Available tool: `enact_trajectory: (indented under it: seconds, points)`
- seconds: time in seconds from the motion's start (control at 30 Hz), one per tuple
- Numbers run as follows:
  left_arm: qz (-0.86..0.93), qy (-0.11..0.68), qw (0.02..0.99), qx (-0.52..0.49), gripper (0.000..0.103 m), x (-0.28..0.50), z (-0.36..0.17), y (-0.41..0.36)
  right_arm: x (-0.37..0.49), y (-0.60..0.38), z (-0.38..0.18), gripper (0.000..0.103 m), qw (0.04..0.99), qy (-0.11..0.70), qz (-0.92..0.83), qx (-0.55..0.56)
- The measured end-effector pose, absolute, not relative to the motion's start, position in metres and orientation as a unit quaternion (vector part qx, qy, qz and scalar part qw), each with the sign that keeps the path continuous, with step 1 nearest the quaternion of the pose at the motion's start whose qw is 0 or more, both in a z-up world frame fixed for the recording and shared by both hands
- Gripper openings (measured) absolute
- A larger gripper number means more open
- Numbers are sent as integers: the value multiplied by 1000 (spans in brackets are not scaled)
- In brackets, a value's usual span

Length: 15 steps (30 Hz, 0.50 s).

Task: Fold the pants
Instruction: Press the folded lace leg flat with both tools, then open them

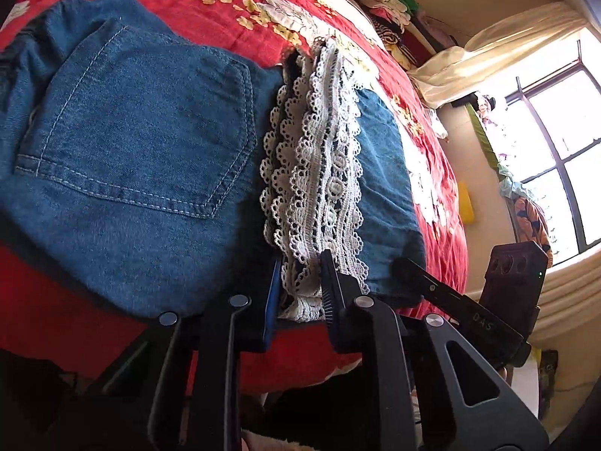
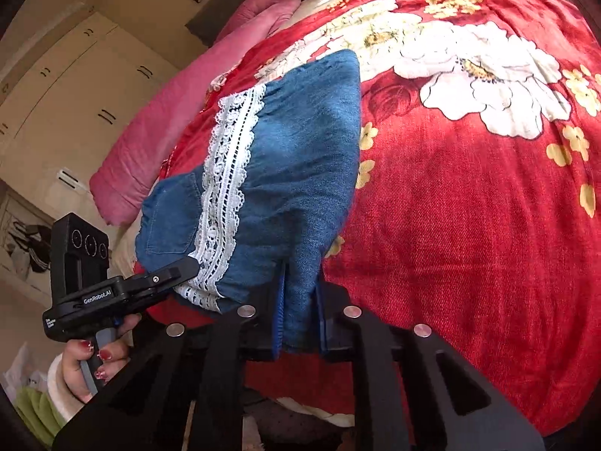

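Blue denim pants [image 1: 142, 173] with a back pocket and white lace trim [image 1: 315, 173] lie folded on a red flowered bedspread [image 1: 210, 15]. My left gripper [image 1: 298, 293] is shut on the lace trim at the near edge of the pants. In the right wrist view the pants [image 2: 300, 158] show the lace band [image 2: 229, 180] on their left part. My right gripper [image 2: 300, 312] is shut on the near denim edge. The left gripper [image 2: 176, 274] shows there too, at the lace corner, held by a hand with red nails.
The red bedspread [image 2: 469, 225] with white flowers spreads to the right. A pink quilt [image 2: 157, 120] lies at the far left of the bed. Cream wardrobes [image 2: 75, 86] stand behind. A window [image 1: 556, 158] and piled clothes [image 1: 398, 18] are at the right.
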<state>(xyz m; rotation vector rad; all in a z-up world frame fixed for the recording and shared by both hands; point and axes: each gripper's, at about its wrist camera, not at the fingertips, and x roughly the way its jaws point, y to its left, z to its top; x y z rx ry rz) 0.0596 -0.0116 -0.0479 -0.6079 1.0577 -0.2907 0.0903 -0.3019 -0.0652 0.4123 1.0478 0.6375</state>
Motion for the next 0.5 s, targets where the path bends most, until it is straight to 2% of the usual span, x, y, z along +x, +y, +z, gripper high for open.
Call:
enact_trajectory:
  seconds: [0.2,0.33,0.5]
  points:
    - [-121,489,835,-221,13,47,-49,-21,75,-305,-70,12,810,491,285,147]
    - [-112,487,844,-194,17,49,-51,-27,74,-307,-79,14,809,493,282,152]
    - [-111,486,846,-187,18,49,-53,-26,69,-303,-69,25,817,492,274,121]
